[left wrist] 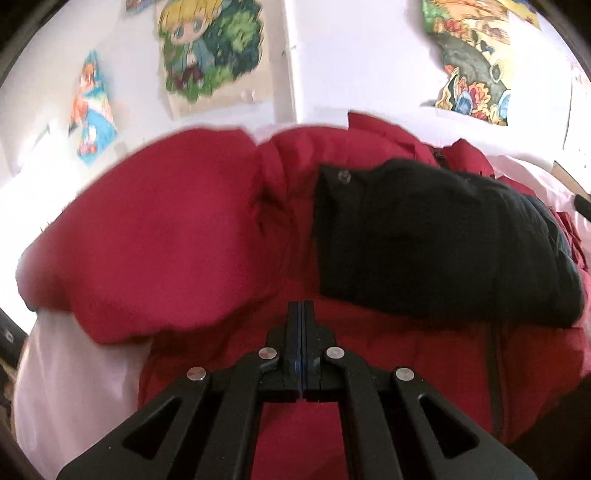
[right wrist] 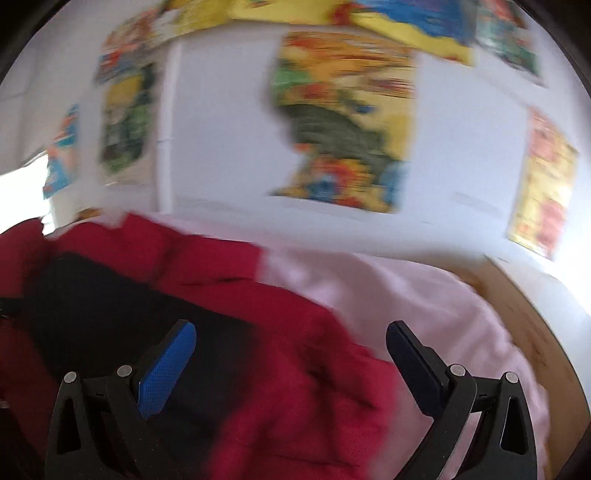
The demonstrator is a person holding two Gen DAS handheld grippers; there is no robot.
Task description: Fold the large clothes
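1. Red padded jacket [left wrist: 207, 229] with black lining [left wrist: 424, 236] lies bunched on the pink sheet [left wrist: 74, 376], below a white wall of cartoon posters [left wrist: 207, 48].
2. Left gripper [left wrist: 302, 306] is pressed shut, empty, above the jacket.
3. Right gripper [right wrist: 291, 332] stands wide, holding nothing.
4. The right view is blurred; the jacket's edges are cut off.

Wall posters [right wrist: 347, 122] blurred, perhaps cartoons

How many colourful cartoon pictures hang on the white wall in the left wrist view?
4 at least. One orange-and-blue picture at left, one blond-character picture beside it, one cut off at the top edge, one yellow-and-grey picture at right. More may lie outside the frame.
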